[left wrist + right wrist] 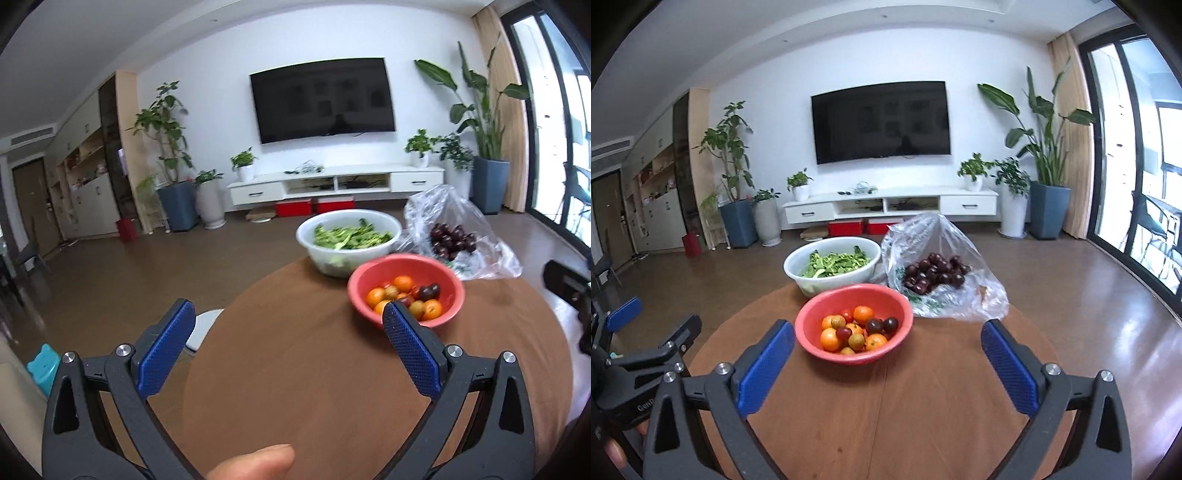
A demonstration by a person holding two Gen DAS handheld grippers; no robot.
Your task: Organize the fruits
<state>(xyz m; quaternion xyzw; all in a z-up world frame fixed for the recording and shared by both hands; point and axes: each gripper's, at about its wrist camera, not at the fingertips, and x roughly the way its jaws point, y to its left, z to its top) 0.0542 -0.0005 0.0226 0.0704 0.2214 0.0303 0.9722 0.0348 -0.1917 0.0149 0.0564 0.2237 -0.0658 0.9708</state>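
**Both grippers released above the table, fruit bowl ahead**

Nearest the cameras, the left gripper point(288, 317) and the right gripper point(888, 338) both stand with jaws spread wide and nothing between the blue pads point(764, 373); neither touches any object. A thumb tip point(255, 463) shows at the lower edge of the left view. Beyond the fingers lies the round brown table point(923, 406). On it, near the middle, sits the red bowl point(812, 317) holding mixed fruit: oranges point(830, 339), small pale fruits and two dark plums point(882, 325). Just behind it stands the white bowl point(798, 273) of green leaves, and beside that, to the right, an open clear plastic bag point(960, 251) containing more dark plums point(932, 275). Farther off are the floor, a white cabinet and a wall-mounted television point(881, 122).

The step in hand is probably selecting the next fruit. To do it well, approach one piece from above, straddle it alone, and close gently, since round fruit may roll or bruise.
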